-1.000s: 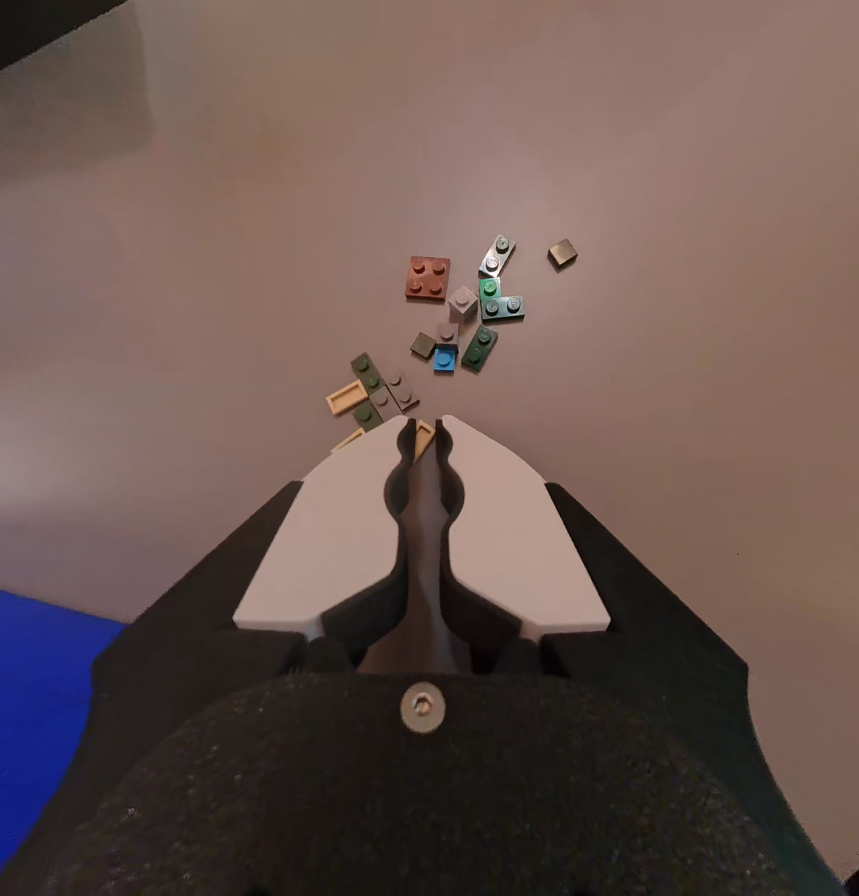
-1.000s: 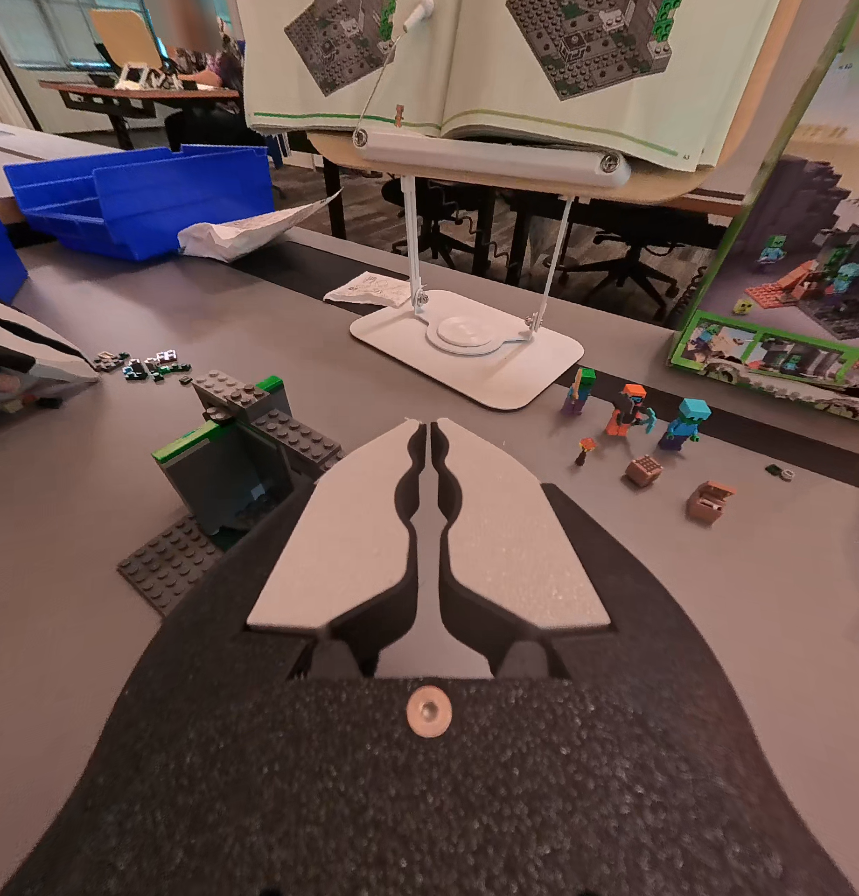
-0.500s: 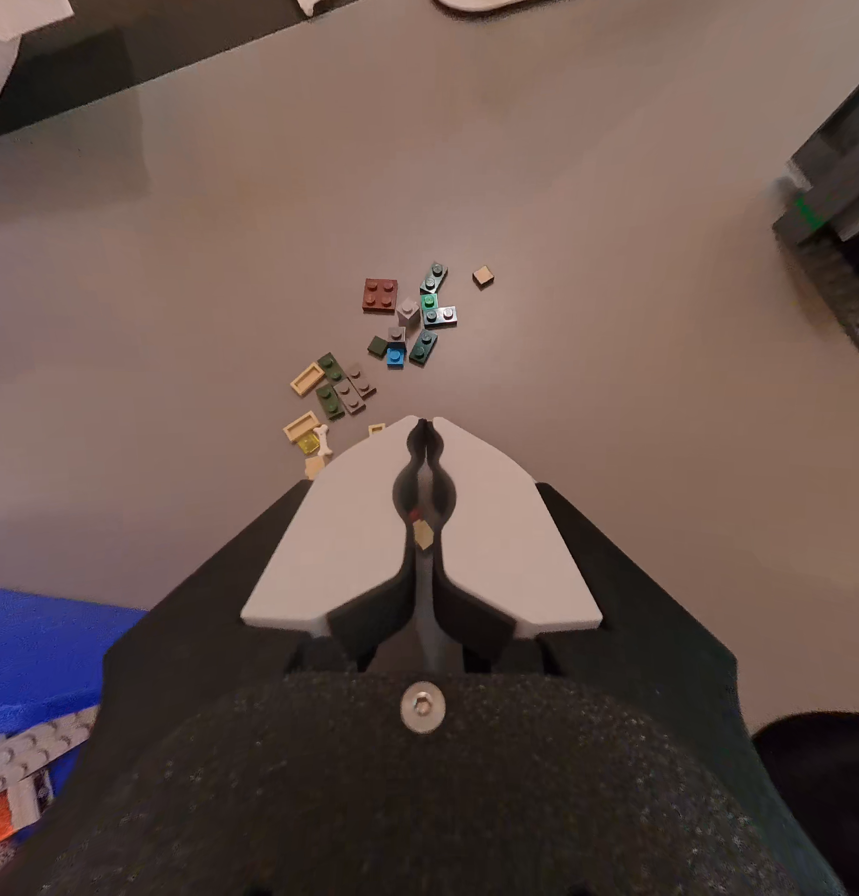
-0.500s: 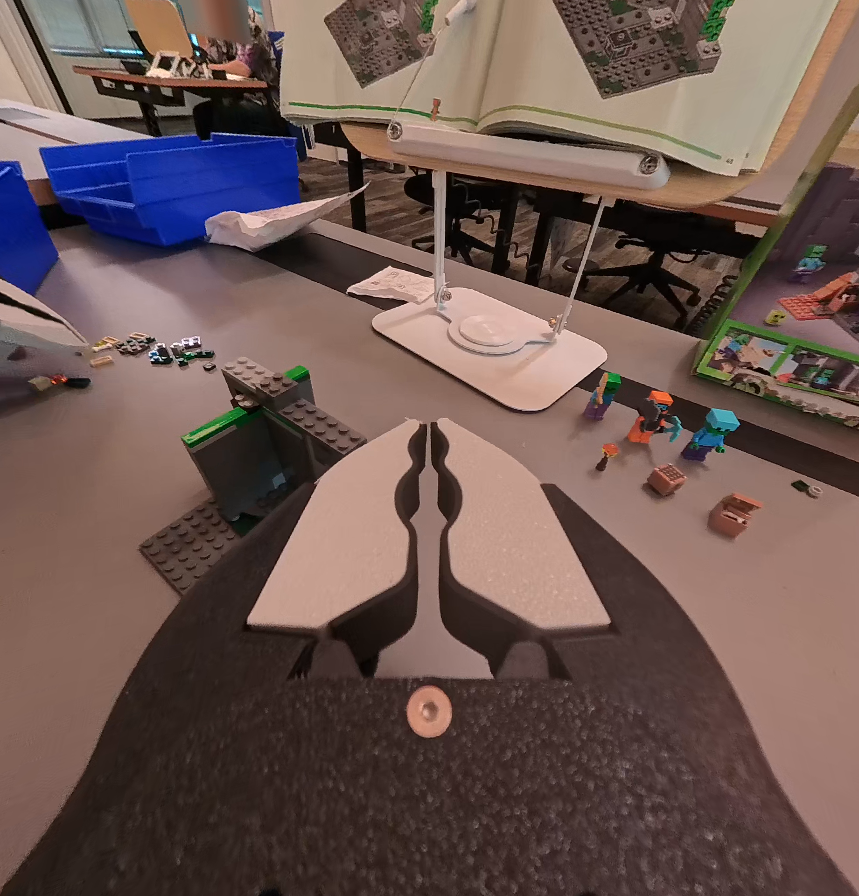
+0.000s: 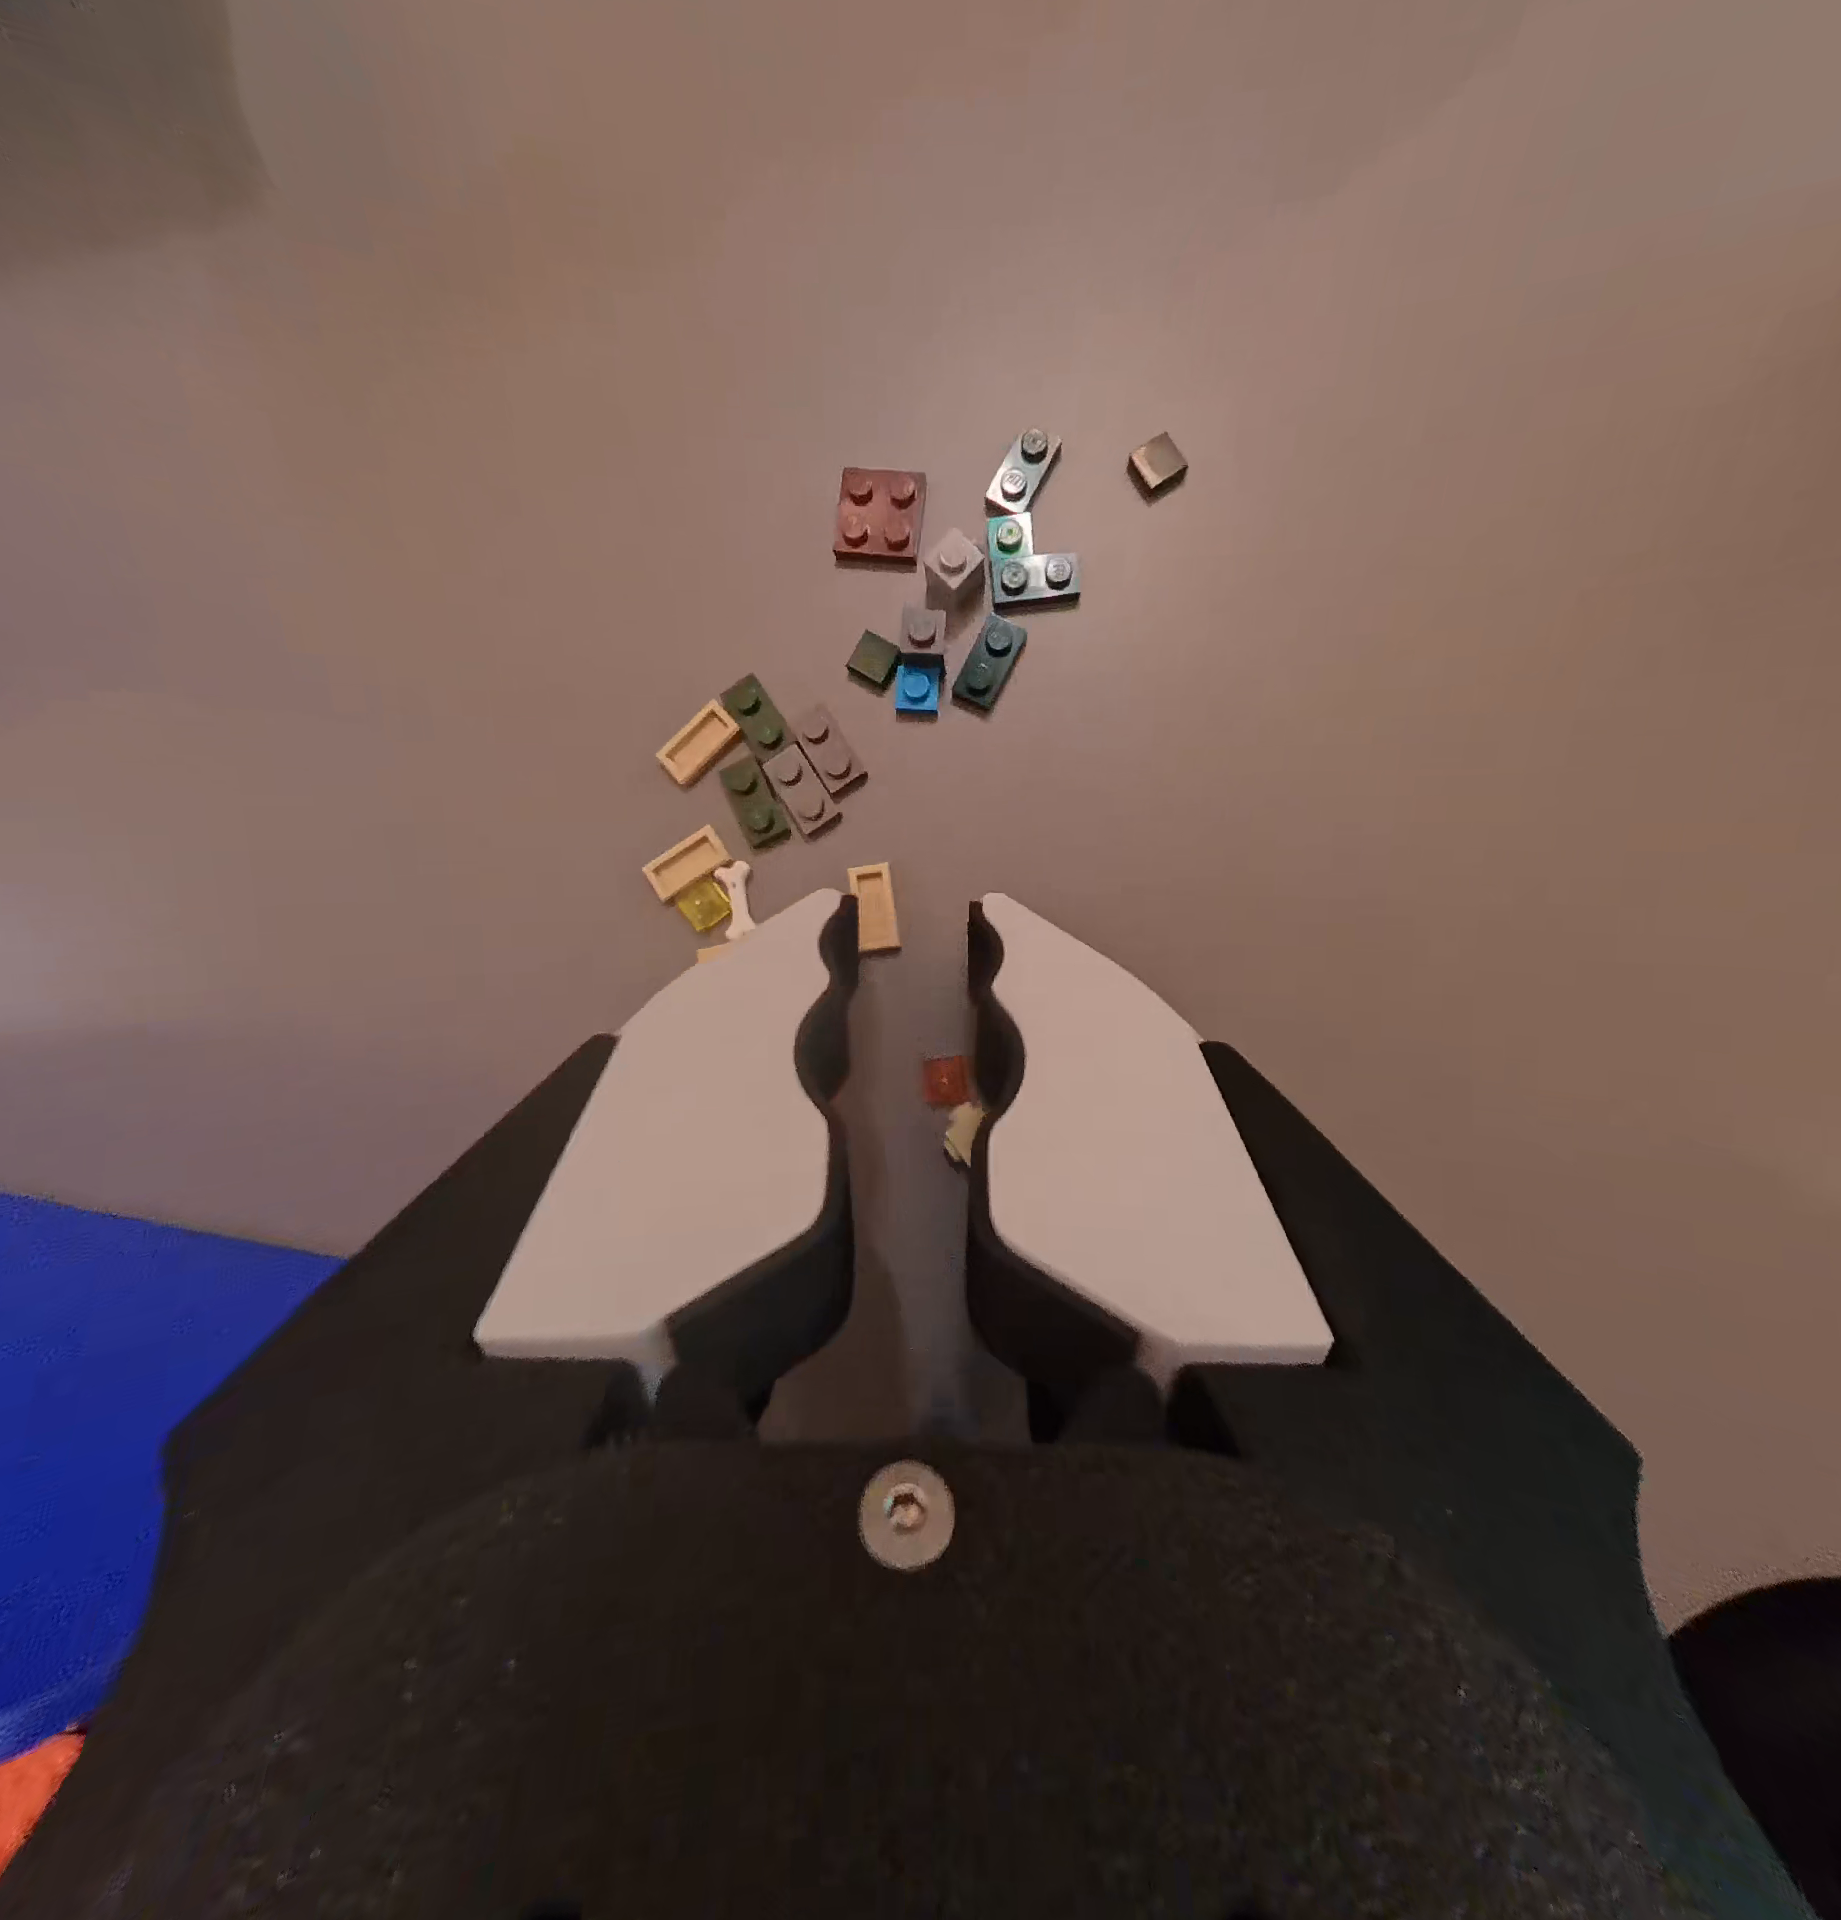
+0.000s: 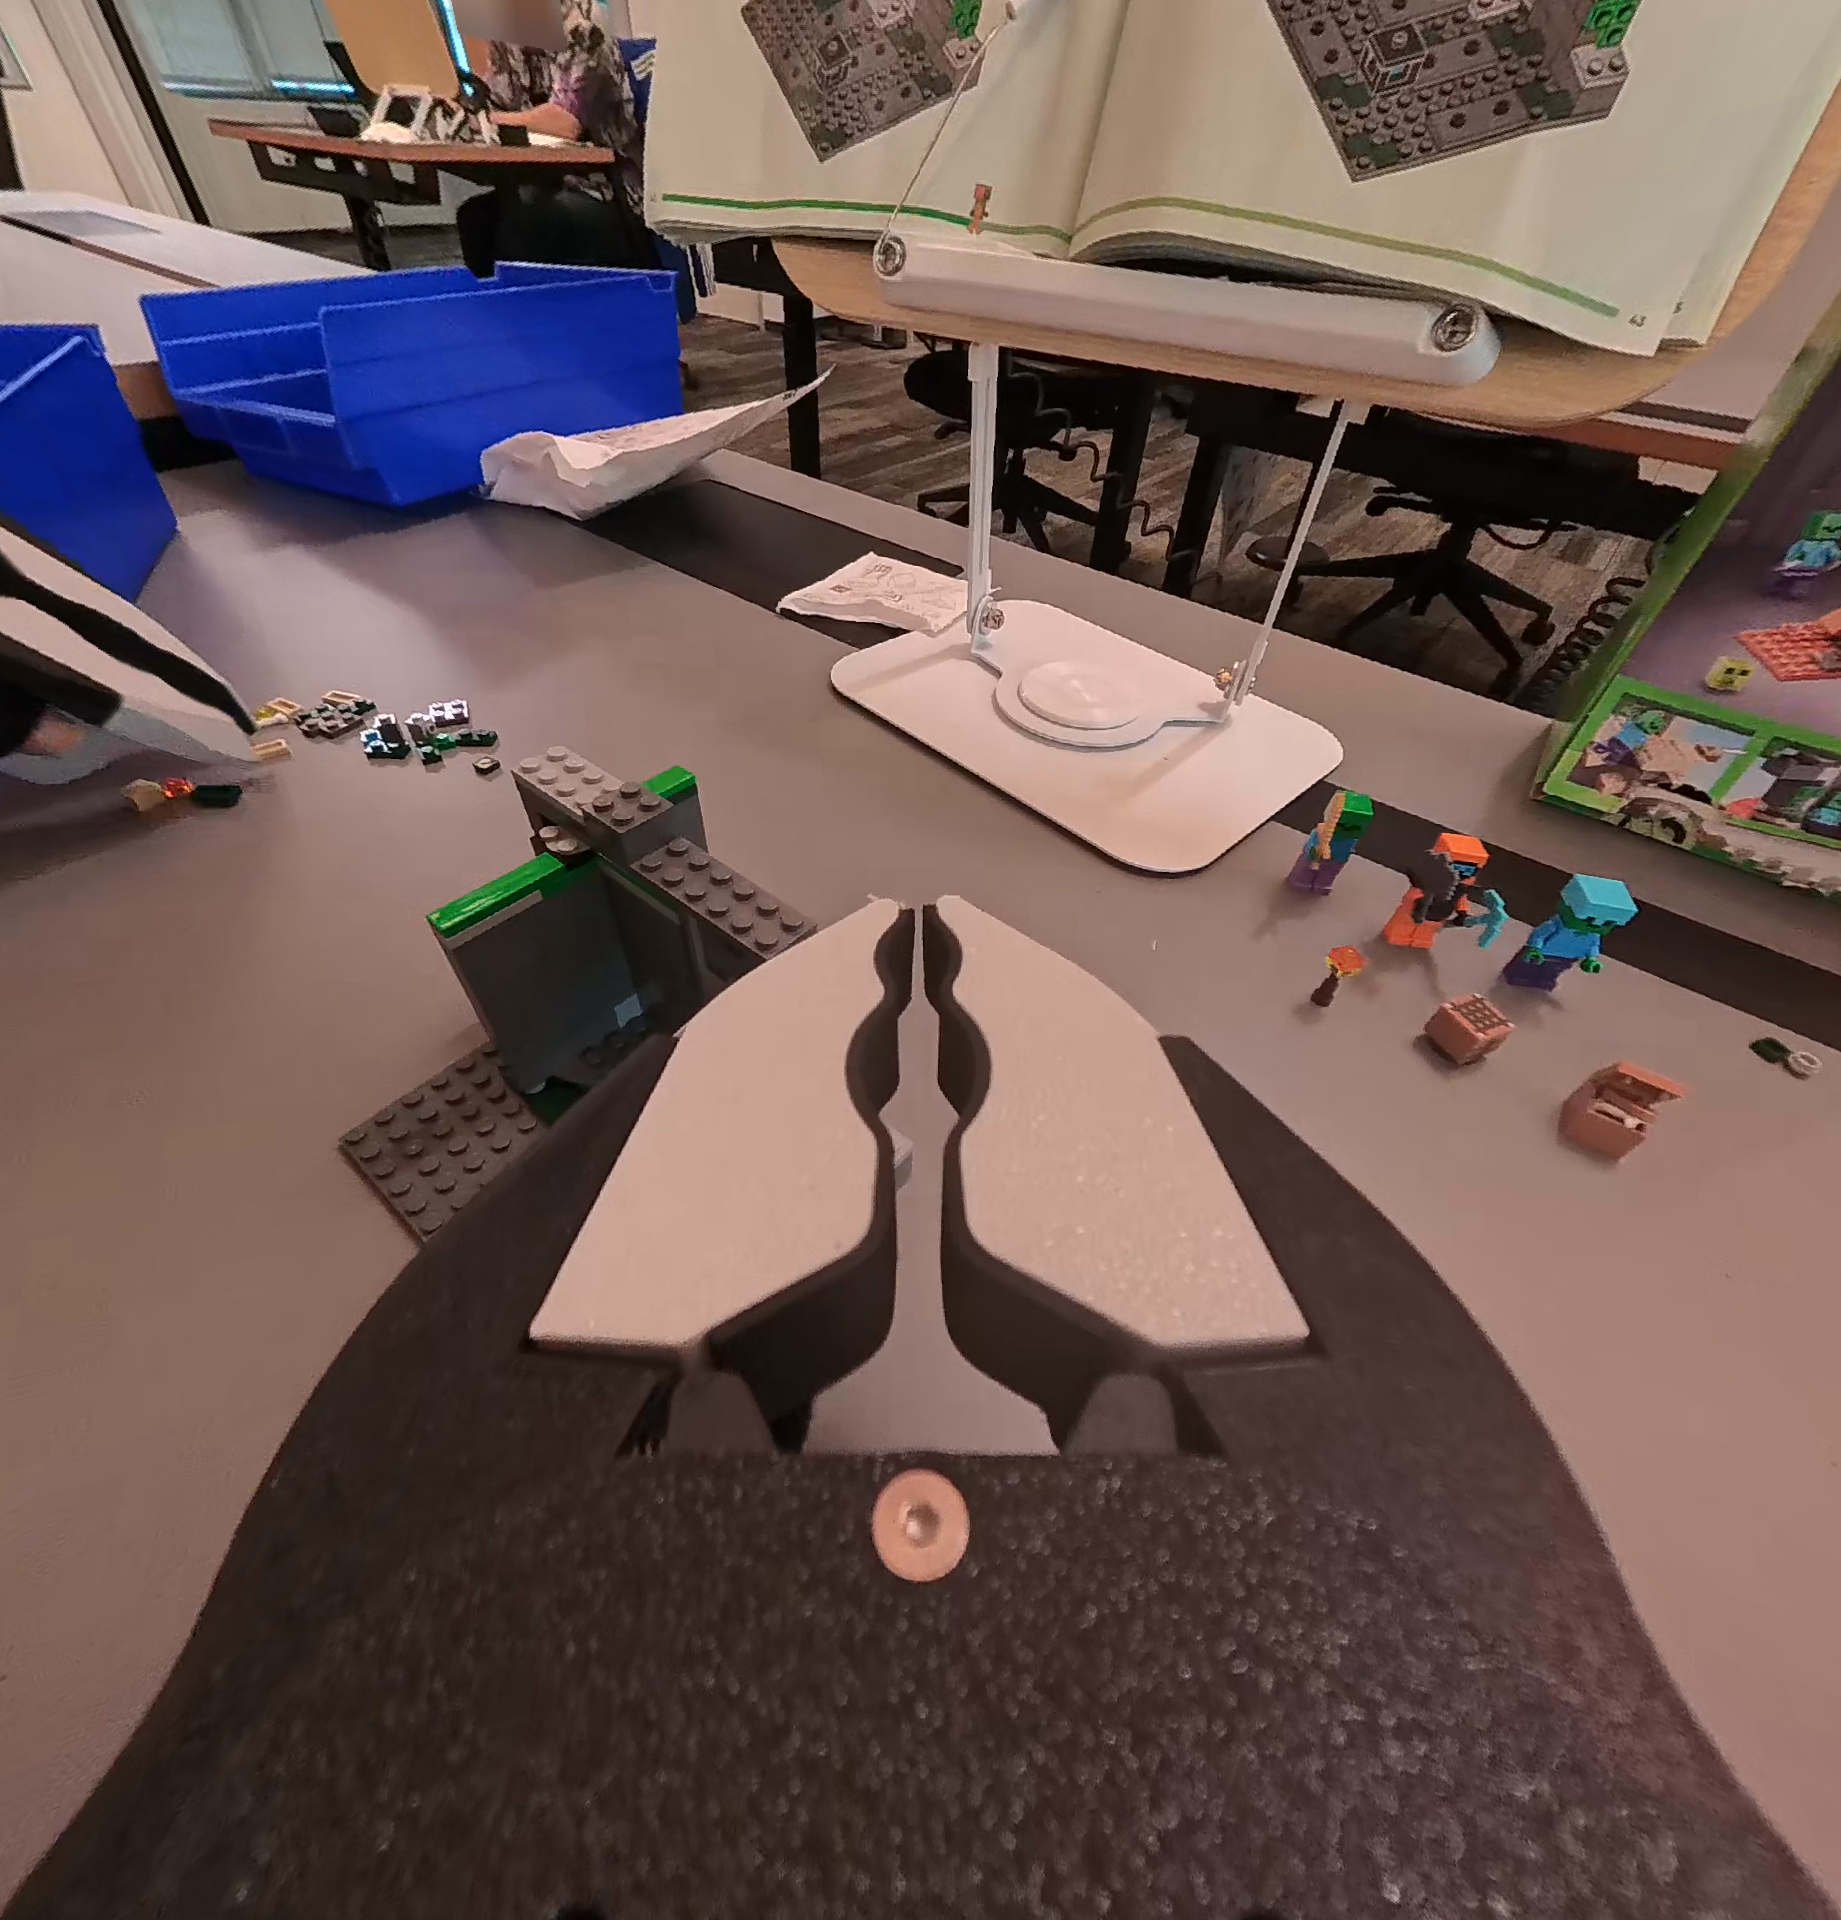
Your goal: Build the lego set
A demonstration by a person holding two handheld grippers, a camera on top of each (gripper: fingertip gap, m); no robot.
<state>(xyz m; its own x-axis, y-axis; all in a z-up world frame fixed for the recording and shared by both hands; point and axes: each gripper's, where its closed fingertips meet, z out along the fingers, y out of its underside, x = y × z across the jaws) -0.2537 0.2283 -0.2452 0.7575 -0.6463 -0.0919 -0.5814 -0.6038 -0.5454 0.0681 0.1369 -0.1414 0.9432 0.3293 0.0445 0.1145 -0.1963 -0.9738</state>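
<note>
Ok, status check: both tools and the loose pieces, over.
Left tool open, empty, low over loose pieces. Tan tile by its tips. Right tool shut, empty, near grey build. Nothing blocking.

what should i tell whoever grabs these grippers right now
Left gripper: open, empty, low over the loose pieces on the grey table; a tan tile lies just past its tips, and a small red piece shows between its fingers.
Right gripper: shut, nothing in it, hovering beside the partial grey build on its dark baseplate.
Instruction book is open on the white stand; minifigures stand to the right.
Done: part of the wall. Left: pick a piece and add it to the build.
</note>
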